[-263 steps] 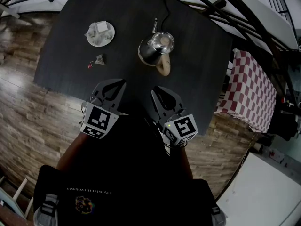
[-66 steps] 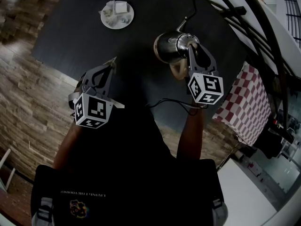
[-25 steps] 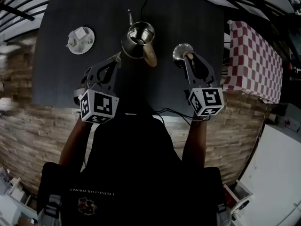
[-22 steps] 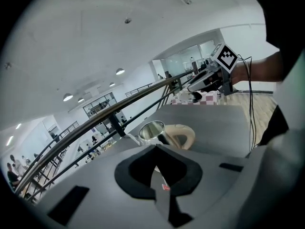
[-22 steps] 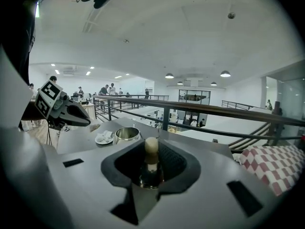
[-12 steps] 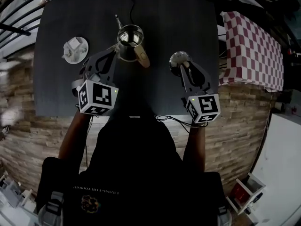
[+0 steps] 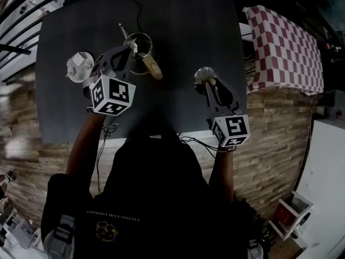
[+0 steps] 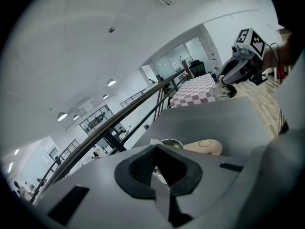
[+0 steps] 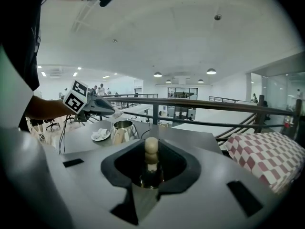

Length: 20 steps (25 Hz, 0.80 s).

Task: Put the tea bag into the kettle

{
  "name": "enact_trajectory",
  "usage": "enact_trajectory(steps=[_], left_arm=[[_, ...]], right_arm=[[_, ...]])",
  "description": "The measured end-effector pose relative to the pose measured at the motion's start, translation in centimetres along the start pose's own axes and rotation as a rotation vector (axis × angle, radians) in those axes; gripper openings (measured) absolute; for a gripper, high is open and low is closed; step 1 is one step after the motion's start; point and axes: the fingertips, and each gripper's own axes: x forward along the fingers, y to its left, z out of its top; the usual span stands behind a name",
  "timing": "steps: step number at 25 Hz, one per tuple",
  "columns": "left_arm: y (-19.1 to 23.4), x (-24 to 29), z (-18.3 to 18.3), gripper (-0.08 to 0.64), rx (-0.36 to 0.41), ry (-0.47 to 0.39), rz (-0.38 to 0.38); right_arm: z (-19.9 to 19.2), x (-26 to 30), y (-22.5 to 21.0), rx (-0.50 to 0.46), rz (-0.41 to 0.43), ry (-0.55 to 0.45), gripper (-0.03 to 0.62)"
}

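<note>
The steel kettle (image 7: pixel 144 39) stands open at the table's far middle, its tan handle (image 7: pixel 153 69) pointing toward me. My left gripper (image 7: pixel 129 50) hovers at the kettle's mouth, shut on a small pale tea bag (image 9: pixel 116 114) that shows at its tips in the right gripper view. In the left gripper view the kettle's rim (image 8: pixel 171 143) lies just beyond the closed jaws of the left gripper (image 8: pixel 156 180). To the kettle's right, my right gripper (image 7: pixel 207 82) is shut on the knob (image 9: pixel 151 147) of the kettle lid (image 7: pixel 204 74), low over the table.
A white plate (image 7: pixel 75 68) with more tea bags sits left of the kettle. The kettle's cord runs off the table's far edge. A red-checked cloth (image 7: pixel 285 42) covers a surface to the right. A railing (image 9: pixel 200 103) runs behind the dark table (image 7: pixel 183 31).
My left gripper has moved forward to the kettle's mouth with the tea bag. The right gripper keeps the lid off to the kettle's right. The head view has shifted.
</note>
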Motion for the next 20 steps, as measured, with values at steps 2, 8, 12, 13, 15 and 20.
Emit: enact_trajectory(steps=[2,8,12,13,15,20], left_arm=[[-0.1,0.9,0.1,0.006,0.012,0.008,-0.011],[-1.2,3.4,-0.3,0.006,0.028,0.044,-0.051],[-0.6,3.6,0.7,0.006,0.029,0.024,-0.030],[-0.1,3.4,1.2,0.006,0.028,0.013,-0.017],[1.1,2.8,2.3,0.006,0.025,-0.007,0.016],[3.5,1.5,4.0,0.006,0.016,-0.039,0.077]], right_arm=[[-0.2,-0.5,-0.2,0.009,-0.011,-0.001,0.098],[-0.8,-1.5,-1.4,0.028,-0.038,0.000,0.098],[-1.1,-2.0,-2.0,0.034,-0.052,-0.002,0.098],[-1.2,-2.1,-2.1,0.036,-0.054,0.000,0.098],[-1.6,-2.3,-2.3,0.039,-0.057,0.005,0.099],[-1.8,-2.1,-2.4,0.035,-0.040,0.001,0.098]])
